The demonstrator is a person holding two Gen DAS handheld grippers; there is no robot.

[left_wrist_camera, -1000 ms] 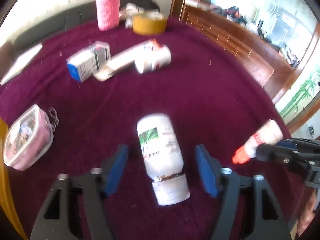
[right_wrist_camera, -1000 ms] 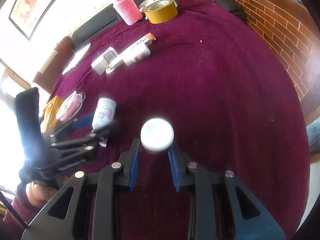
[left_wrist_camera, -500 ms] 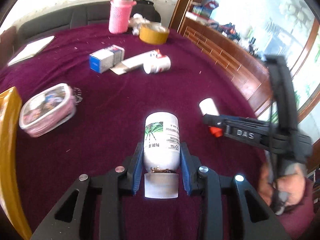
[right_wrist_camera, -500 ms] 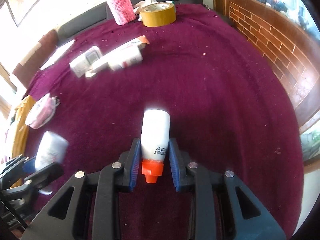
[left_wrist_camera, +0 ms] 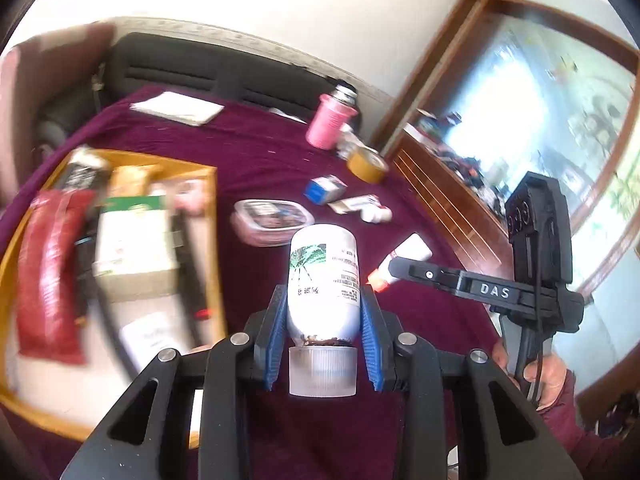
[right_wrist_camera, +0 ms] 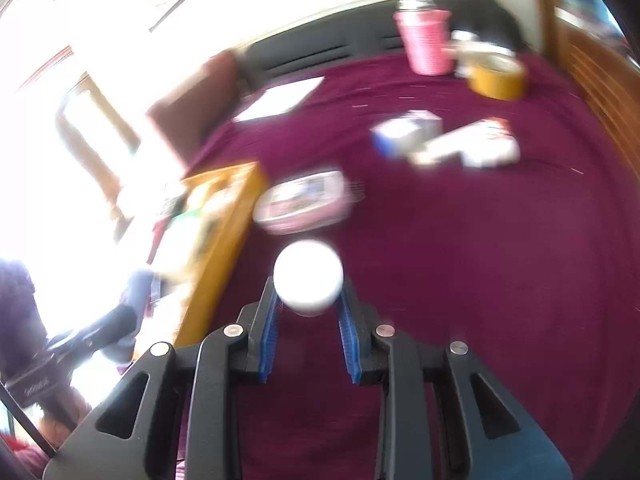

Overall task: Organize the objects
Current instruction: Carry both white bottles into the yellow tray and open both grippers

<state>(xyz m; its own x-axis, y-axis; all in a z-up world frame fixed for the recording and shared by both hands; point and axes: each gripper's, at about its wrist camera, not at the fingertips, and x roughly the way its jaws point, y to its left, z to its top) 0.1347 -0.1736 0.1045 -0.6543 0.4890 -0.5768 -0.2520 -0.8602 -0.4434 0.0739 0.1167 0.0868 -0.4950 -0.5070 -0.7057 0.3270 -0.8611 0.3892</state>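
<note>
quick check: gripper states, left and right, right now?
Left gripper: closed on the white bottle with the leaf label, cap toward the camera.
Right gripper: closed on the small white bottle with the orange tip.

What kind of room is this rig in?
Probably a home living or dining room, not a lab. A table under a maroon cloth holds household clutter such as a tape roll, a dark sofa back runs behind it, and a wood-framed cabinet stands alongside.
</note>
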